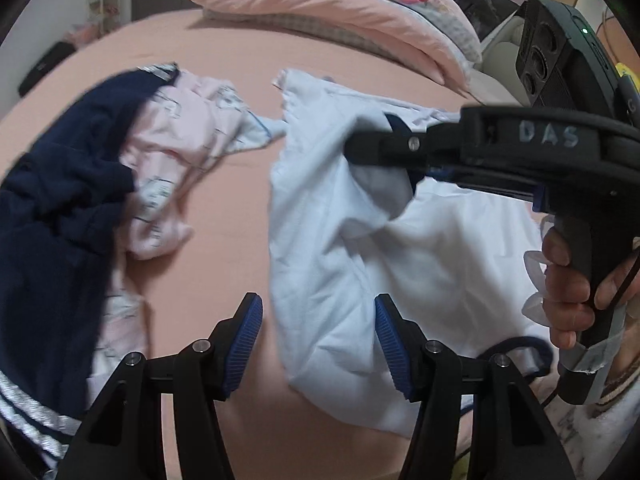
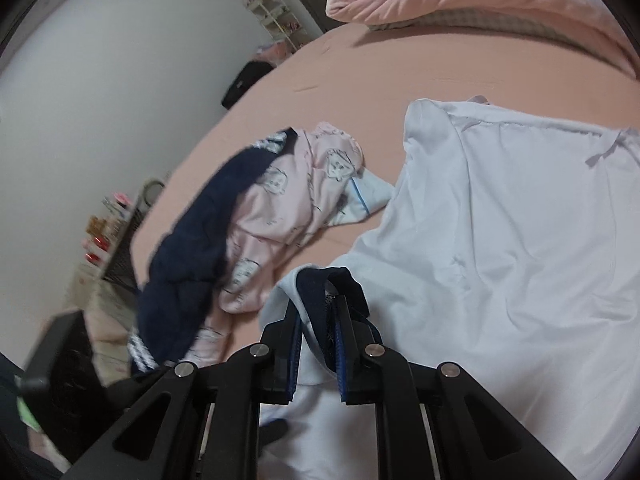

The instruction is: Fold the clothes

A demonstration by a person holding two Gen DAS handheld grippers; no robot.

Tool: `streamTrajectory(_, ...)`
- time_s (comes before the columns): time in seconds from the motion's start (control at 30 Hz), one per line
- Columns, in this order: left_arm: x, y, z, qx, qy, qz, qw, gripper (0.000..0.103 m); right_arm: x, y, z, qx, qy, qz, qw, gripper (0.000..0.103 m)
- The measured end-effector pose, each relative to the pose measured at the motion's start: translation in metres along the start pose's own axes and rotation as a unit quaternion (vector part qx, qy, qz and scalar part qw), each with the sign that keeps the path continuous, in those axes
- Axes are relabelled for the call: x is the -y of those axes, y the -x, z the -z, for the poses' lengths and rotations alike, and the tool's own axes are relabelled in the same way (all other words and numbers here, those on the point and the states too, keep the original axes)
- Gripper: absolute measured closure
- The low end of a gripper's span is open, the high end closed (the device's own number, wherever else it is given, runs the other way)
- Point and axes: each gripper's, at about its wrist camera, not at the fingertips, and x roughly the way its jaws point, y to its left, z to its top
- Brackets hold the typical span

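Right fingers (image 2: 297, 336) pinch white shirt's (image 2: 500, 248) navy-trimmed edge (image 2: 320, 280); left gripper (image 1: 318, 340) half open around fabric, contact unclear. Pile (image 1: 80, 200) at nine o'clock blurred.

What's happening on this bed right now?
A person is folding laundry with a handheld tool in each hand. The right tool is shut on the navy-trimmed edge of the white shirt and lifts it off the pink sheet. The left tool is open over the shirt's lower edge. A navy garment and pink pyjamas lie unfolded beside it.
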Motion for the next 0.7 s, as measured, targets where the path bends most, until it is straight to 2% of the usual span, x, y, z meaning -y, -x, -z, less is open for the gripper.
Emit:
streamTrajectory(0.13, -0.005, -0.006, 0.000, 0.000, 0.030, 0.034, 0.9990, 0.050, 0.004, 0.006, -0.001, 0.006, -0.005, -0.013, 1.000, 0.091)
streamTrajectory(0.17, -0.007, -0.007, 0.001, 0.001, 0.039, 0.041, 0.9984, 0.064, 0.005, 0.007, -0.001, 0.006, -0.007, -0.011, 1.000, 0.091)
streamTrajectory(0.2, -0.007, -0.007, 0.001, 0.005, 0.042, 0.037, 0.9984, 0.074, 0.006, 0.007, -0.001, 0.005, -0.009, -0.009, 1.000, 0.091)
streamTrajectory(0.23, -0.006, -0.006, 0.002, 0.010, 0.045, 0.032, 0.9984, 0.090, 0.007, 0.007, -0.001, 0.003, -0.009, 0.000, 1.000, 0.091)
streamTrajectory(0.3, -0.002, -0.005, 0.003, 0.014, 0.034, 0.018, 0.9992, 0.093, 0.008, 0.006, 0.000, -0.007, -0.007, 0.033, 0.999, 0.091)
streamTrajectory(0.37, 0.007, -0.002, 0.006, 0.019, 0.003, 0.002, 0.9998, 0.096, 0.009, 0.004, 0.002, -0.016, -0.004, 0.056, 0.998, 0.091)
streamTrajectory(0.43, 0.014, -0.002, 0.008, 0.022, -0.022, -0.036, 0.9989, 0.096, 0.011, 0.004, 0.004, -0.025, -0.010, 0.060, 0.998, 0.091)
streamTrajectory(0.57, 0.014, 0.010, 0.009, 0.032, -0.019, -0.068, 0.9970, 0.096, 0.005, 0.010, 0.005, -0.022, 0.007, 0.086, 0.996, 0.091)
streamTrajectory(0.7, 0.022, 0.020, 0.012, 0.036, -0.069, -0.111, 0.9908, 0.096, 0.002, 0.022, 0.004, -0.011, 0.023, 0.091, 0.996, 0.091)
